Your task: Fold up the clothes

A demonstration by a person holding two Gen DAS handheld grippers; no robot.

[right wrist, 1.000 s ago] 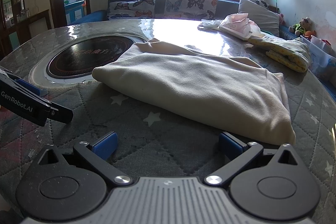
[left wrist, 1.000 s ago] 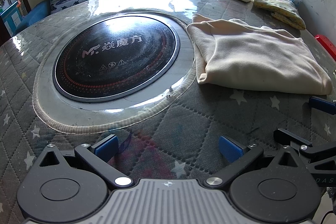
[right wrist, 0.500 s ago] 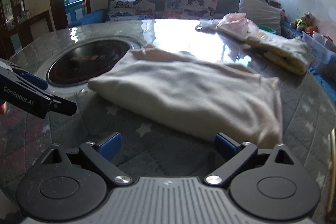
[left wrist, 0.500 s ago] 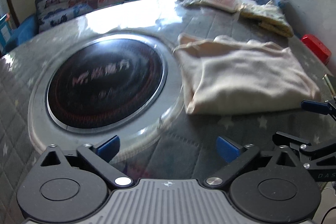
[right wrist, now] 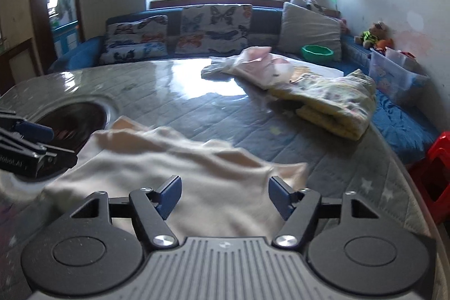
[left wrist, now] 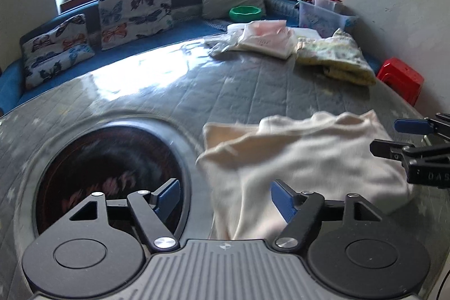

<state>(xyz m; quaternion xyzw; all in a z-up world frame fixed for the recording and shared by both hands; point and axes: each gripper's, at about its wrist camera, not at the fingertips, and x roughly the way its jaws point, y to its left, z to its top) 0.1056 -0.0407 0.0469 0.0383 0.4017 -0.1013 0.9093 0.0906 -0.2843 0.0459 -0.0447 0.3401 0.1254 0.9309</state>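
Note:
A folded cream garment lies on the quilted grey table cover, to the right of a round black hotplate. My left gripper is open and empty, over the garment's near left corner. My right gripper is open and empty, over the garment's near right part. The right gripper also shows at the right edge of the left wrist view. The left gripper shows at the left edge of the right wrist view.
A pink and white pile of clothes and a folded yellow patterned cloth lie at the far right of the table. A red stool stands beside the table. A blue sofa with butterfly cushions runs behind.
Both grippers have moved forward and tilted up, from the table's near edge to over the cream garment. Both stay open. The garment lies as before.

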